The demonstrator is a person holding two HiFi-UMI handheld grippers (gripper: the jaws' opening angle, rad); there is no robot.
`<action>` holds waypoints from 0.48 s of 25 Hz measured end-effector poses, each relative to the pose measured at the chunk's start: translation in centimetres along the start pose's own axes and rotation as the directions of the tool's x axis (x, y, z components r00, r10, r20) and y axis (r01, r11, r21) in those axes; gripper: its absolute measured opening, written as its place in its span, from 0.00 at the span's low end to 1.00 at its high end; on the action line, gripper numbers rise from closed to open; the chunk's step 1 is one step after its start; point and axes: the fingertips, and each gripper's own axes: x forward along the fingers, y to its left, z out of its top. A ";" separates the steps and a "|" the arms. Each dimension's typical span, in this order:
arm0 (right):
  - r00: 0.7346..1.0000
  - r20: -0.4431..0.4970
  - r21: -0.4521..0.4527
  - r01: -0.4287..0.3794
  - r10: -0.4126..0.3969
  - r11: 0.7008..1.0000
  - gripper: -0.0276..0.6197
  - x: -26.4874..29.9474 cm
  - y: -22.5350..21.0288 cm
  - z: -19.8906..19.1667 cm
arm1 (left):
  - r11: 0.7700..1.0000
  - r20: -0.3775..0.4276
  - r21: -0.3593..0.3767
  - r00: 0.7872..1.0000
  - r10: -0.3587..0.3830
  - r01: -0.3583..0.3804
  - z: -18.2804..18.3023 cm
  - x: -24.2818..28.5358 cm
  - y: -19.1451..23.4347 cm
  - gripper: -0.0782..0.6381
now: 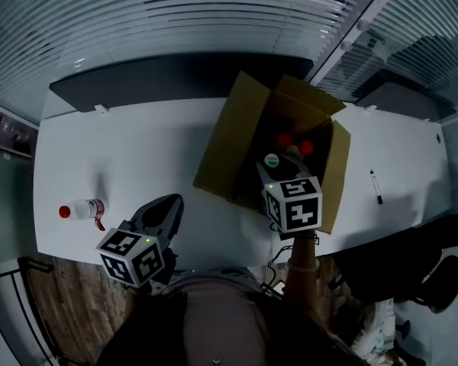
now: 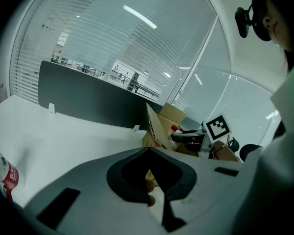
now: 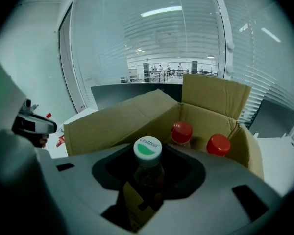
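Right gripper view: a green-capped bottle point(image 3: 147, 150) is clamped upright in the right gripper point(image 3: 148, 173) at the open top of the cardboard box point(image 3: 120, 119), seemingly to match the red-capped bottles point(image 3: 181, 132) standing inside it, while the left gripper point(image 2: 149, 153) is held closed and empty, left of that box.

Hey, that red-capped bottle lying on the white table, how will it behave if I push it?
The bottle lies on its side, so it would probably roll across the smooth table. It looks like clear, slim plastic, so it is likely light and slightly squashy. Its cap is on, so spilling seems unlikely.
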 end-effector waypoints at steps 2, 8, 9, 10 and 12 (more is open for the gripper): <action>1.000 0.013 -0.007 0.014 -0.014 1.000 0.31 -0.3 -0.1 0.1 | 1.000 0.003 0.002 1.000 0.000 0.000 0.0 -0.2 -0.1 0.12; 0.997 0.068 -0.017 0.026 -0.024 1.000 0.31 -1.8 0.1 1.2 | 1.000 0.010 0.012 1.000 -0.003 0.003 0.0 -0.8 -0.3 0.12; 0.996 0.080 -0.020 0.028 -0.026 0.999 0.31 -2.2 0.2 1.5 | 1.000 0.012 0.014 1.000 -0.006 0.006 0.0 -0.9 -0.4 0.12; 0.995 0.092 -0.023 0.030 -0.028 0.999 0.31 -2.6 0.2 1.8 | 1.000 0.014 0.017 1.000 -0.008 0.008 0.0 -1.0 -0.5 0.12; 0.993 0.111 -0.028 0.035 -0.032 0.999 0.31 -3.3 0.3 2.3 | 1.000 0.017 0.022 1.000 -0.013 0.013 0.0 -1.2 -0.6 0.12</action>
